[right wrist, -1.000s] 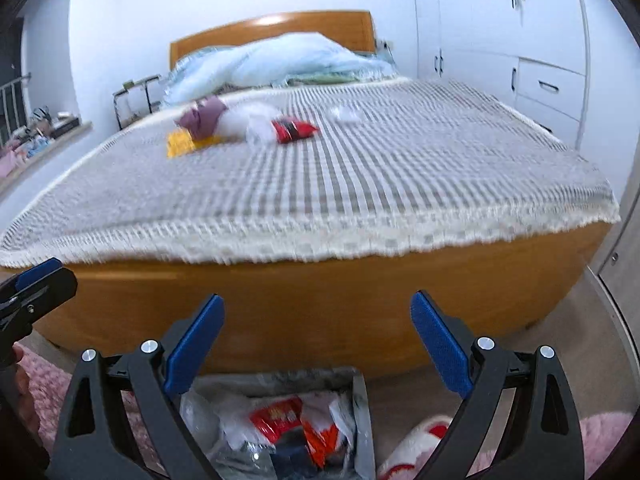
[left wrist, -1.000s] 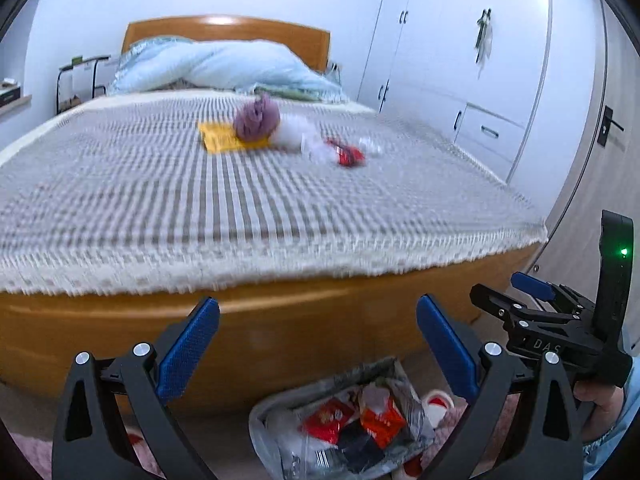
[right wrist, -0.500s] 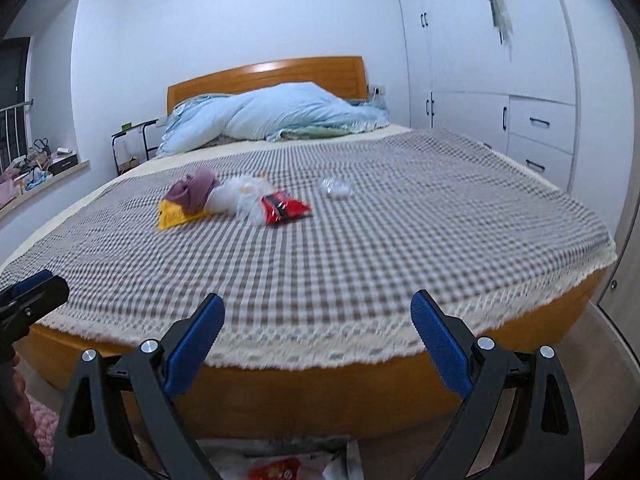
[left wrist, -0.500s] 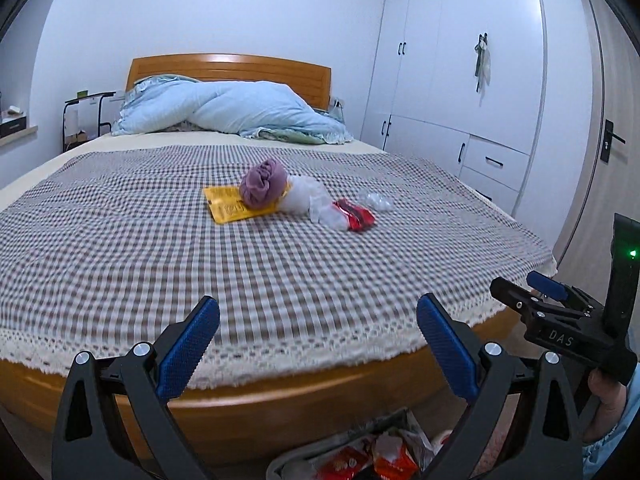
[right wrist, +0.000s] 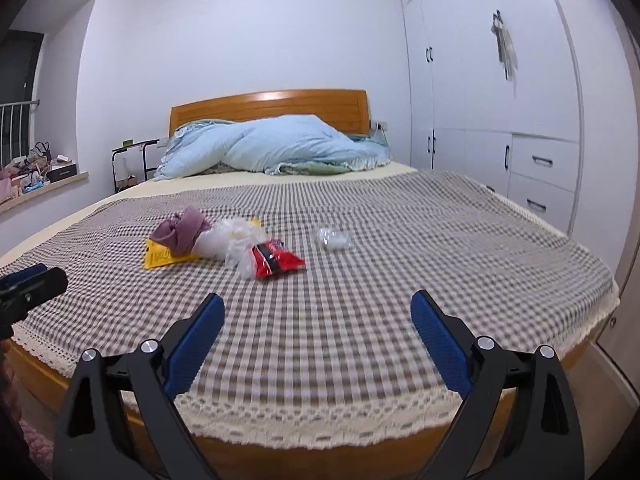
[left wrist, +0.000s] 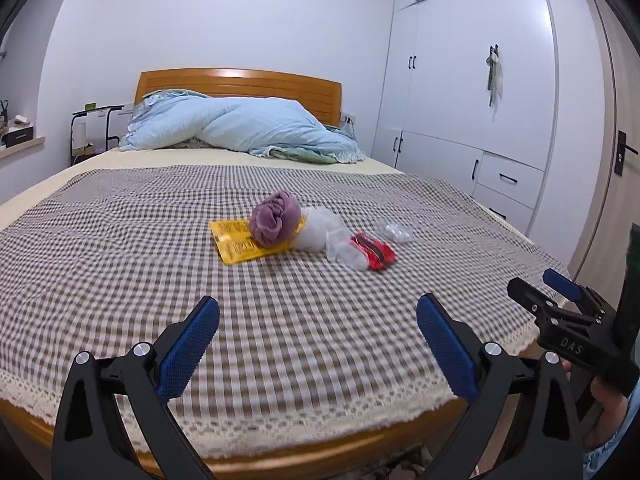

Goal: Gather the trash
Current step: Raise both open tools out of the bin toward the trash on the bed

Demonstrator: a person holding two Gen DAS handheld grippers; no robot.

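Both grippers hover side by side over the foot of the bed, level and aimed toward the headboard. The left gripper (left wrist: 318, 320) has its jaws spread wide with nothing between them, and the right gripper (right wrist: 318, 318) is likewise splayed wide and empty. Each has two black angular fingers faced with ribbed blue pads (left wrist: 188, 346). In the left wrist view the right gripper sits at 4 o'clock, a hand (left wrist: 608, 404) wrapped around its handle.

The bed (right wrist: 304, 454) has a glossy orange wooden frame and a brown-and-cream checked cover (left wrist: 120, 260) edged with lace. The trash lies in a loose cluster mid-cover, toward 12 o'clock from both grippers and well apart from them. Five pieces can be counted: one flat yellow packet (left wrist: 234, 242), one crumpled mauve wad (left wrist: 276, 218) resting on it, one filmy white plastic bag (left wrist: 332, 236) just beside, one shiny red wrapper (left wrist: 374, 252) touching the bag, and one small clear crinkled wrapper (right wrist: 332, 238) lying apart toward 2 o'clock. A rumpled pale-blue quilt (right wrist: 276, 146) is heaped against the headboard.
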